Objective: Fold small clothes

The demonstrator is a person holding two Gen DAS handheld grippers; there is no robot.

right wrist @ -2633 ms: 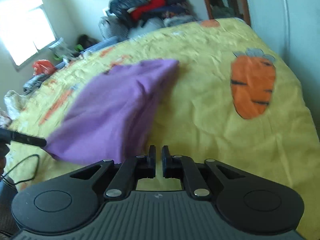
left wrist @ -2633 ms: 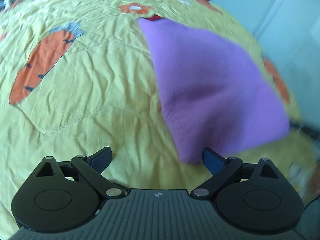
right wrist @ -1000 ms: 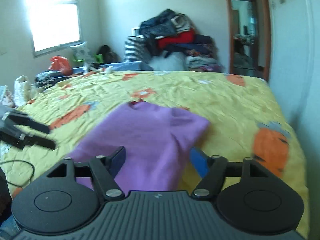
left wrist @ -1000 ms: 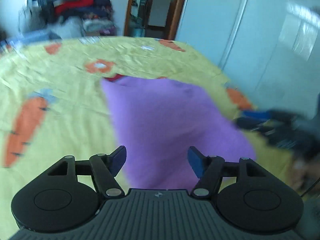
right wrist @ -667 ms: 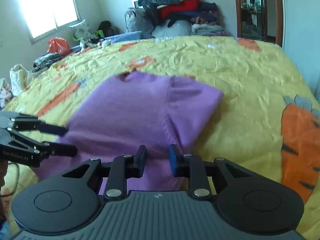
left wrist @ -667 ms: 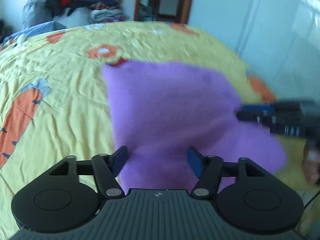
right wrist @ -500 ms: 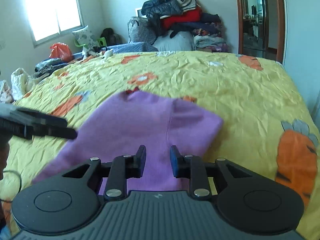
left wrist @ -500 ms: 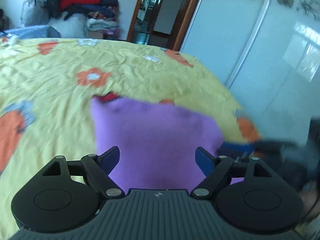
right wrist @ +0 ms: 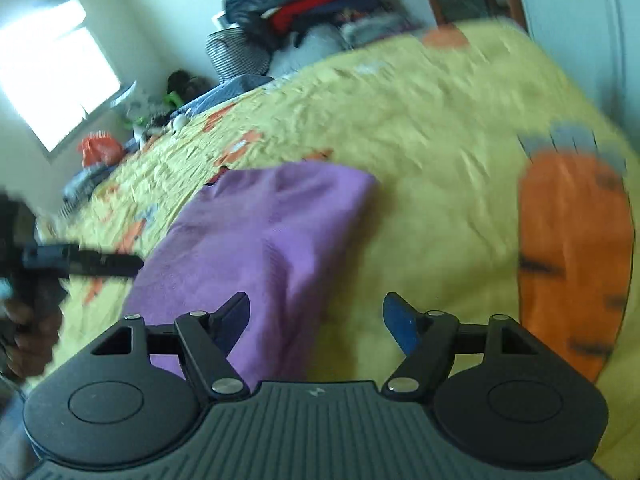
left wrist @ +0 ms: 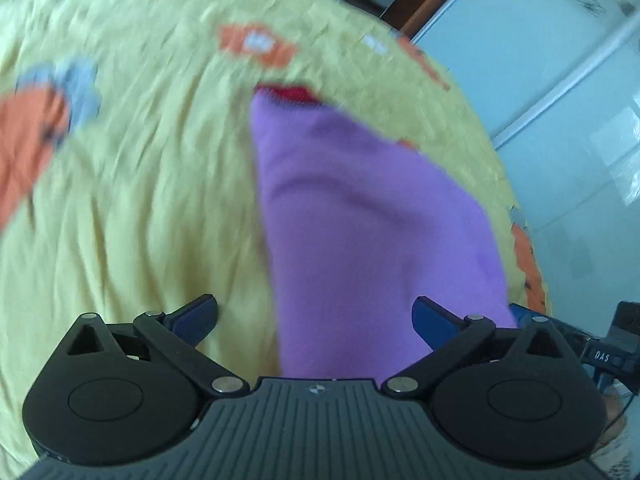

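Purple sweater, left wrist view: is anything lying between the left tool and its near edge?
Nothing visible does. The purple sweater lies flat on the yellow carrot-print bedspread, its near edge running right up between the left tool's opening jaws. The right tool sits off at the sweater's far corner, clear of that path.

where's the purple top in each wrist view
Left wrist: the purple top fills the centre, running from the red collar down between the opening blue fingers.
Right wrist: the purple top lies left of centre, its near end by the left finger.
Shared landmark: the yellow carrot-print bedsheet under it.
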